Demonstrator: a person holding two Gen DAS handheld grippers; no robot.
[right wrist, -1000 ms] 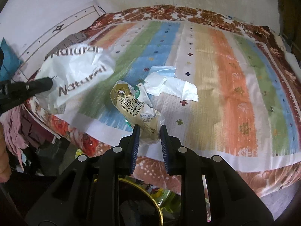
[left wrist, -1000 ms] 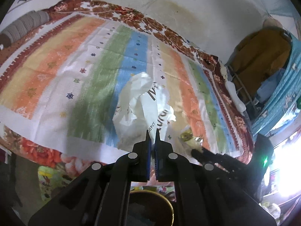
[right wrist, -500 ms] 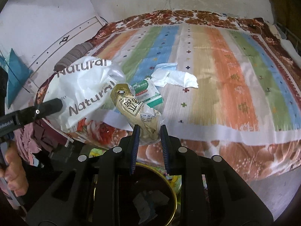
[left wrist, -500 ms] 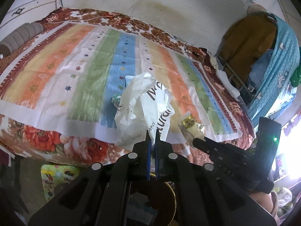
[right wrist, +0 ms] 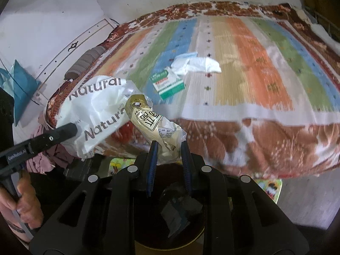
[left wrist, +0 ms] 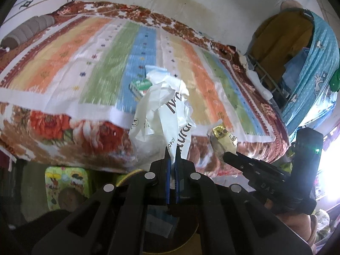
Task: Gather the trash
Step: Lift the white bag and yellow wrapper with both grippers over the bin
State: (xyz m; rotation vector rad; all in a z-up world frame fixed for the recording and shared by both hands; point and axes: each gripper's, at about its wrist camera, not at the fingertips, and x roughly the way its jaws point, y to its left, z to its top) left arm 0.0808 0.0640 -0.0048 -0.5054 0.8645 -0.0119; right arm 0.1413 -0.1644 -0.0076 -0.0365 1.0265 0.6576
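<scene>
Pinching crumpled white bag (left wrist: 163,114): left gripper (left wrist: 172,155) | right gripper (right wrist: 169,148) clamps gold wrapper (right wrist: 153,125)

The white plastic bag (right wrist: 99,114) is showing the word "Natural" twice in brown letters. The left gripper's arm (right wrist: 31,146) is carrying "GenRobot.AI", and the gold snack wrapper (right wrist: 155,125) is bearing print too blurred to read.

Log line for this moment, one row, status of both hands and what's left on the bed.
left gripper: shut on white bag | right gripper: shut on gold wrapper | both over bin | bed: green box, white wrapper
</scene>
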